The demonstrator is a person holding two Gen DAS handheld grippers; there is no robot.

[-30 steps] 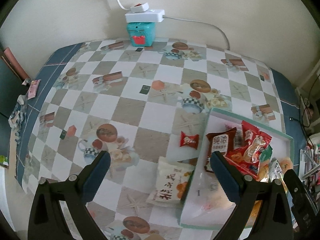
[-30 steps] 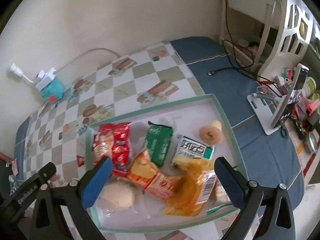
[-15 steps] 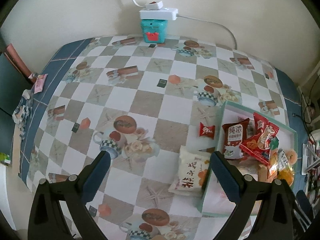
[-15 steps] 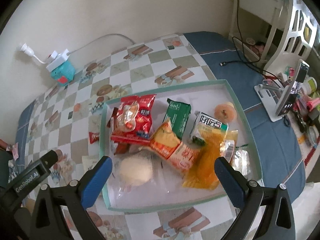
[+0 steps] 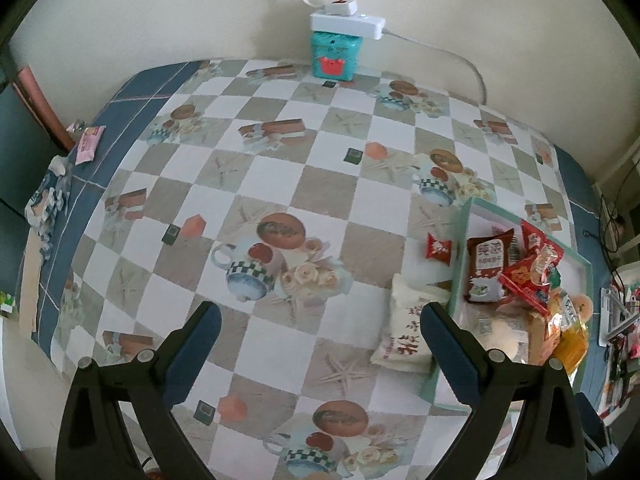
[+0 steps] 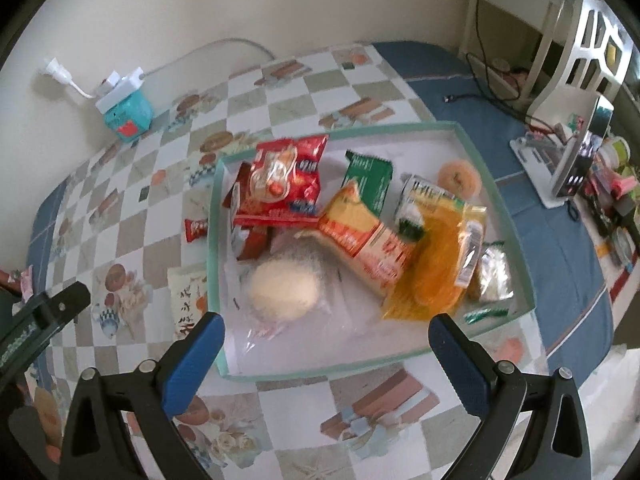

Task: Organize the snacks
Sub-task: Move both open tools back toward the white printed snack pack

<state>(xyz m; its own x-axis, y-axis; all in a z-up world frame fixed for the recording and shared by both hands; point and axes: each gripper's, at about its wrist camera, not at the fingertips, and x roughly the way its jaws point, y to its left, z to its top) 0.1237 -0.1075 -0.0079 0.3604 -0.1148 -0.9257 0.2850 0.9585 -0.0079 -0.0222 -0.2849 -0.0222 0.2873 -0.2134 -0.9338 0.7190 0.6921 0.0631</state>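
Observation:
A shallow teal-rimmed tray [image 6: 516,236] [image 5: 462,256] on the checked tablecloth holds several snack packs: a red bag [image 6: 286,182], a green pack [image 6: 366,176], an orange pack [image 6: 362,236], a yellow bag [image 6: 438,256] and a pale bun in clear wrap [image 6: 282,290]. Outside the tray's left wall lie a white bag with dark characters [image 5: 408,334] [image 6: 186,300] and a small red candy [image 5: 438,248] [image 6: 196,228]. My left gripper [image 5: 318,320] is open above the cloth, left of the tray. My right gripper [image 6: 326,334] is open over the tray's near edge, holding nothing.
A teal box [image 5: 336,54] with a white power strip [image 5: 348,24] on top stands against the back wall. A phone stand [image 6: 568,148] and clutter sit on the blue cloth at the right. A pink packet [image 5: 90,144] lies at the table's far left edge.
Both grippers have drawn back and higher. The tray has shrunk and slid right in the left wrist view. In the right wrist view it sits further up, with its near rim now showing.

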